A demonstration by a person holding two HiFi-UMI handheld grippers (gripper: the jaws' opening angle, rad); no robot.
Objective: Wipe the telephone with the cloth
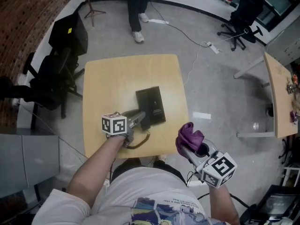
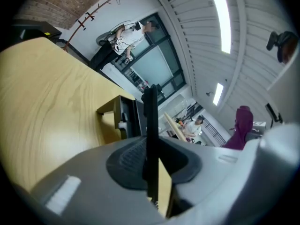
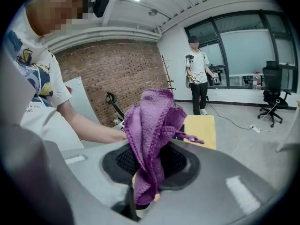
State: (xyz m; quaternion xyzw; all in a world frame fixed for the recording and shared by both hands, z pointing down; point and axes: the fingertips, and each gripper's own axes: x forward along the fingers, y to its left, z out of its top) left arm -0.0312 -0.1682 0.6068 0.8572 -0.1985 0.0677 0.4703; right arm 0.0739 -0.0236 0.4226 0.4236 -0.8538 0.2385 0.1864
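A flat black telephone (image 1: 152, 104) lies on the small wooden table (image 1: 103, 83). My left gripper (image 1: 139, 120) reaches its near left corner. In the left gripper view a thin black edge of the telephone (image 2: 150, 111) stands between the jaws, and my left gripper (image 2: 151, 163) is shut on it. My right gripper (image 1: 187, 146) hangs off the table's near right corner, shut on a bunched purple cloth (image 1: 189, 136). In the right gripper view the cloth (image 3: 152, 125) rises in folds out of my right gripper (image 3: 150, 172).
A brown cord (image 1: 139, 144) curls at the table's near edge. Black office chairs (image 1: 61, 64) stand to the left, and another one (image 1: 241, 18) stands at the far right. A second table (image 1: 279, 97) is on the right. A person (image 1: 138, 8) stands beyond, and a cable (image 1: 187, 36) runs across the floor.
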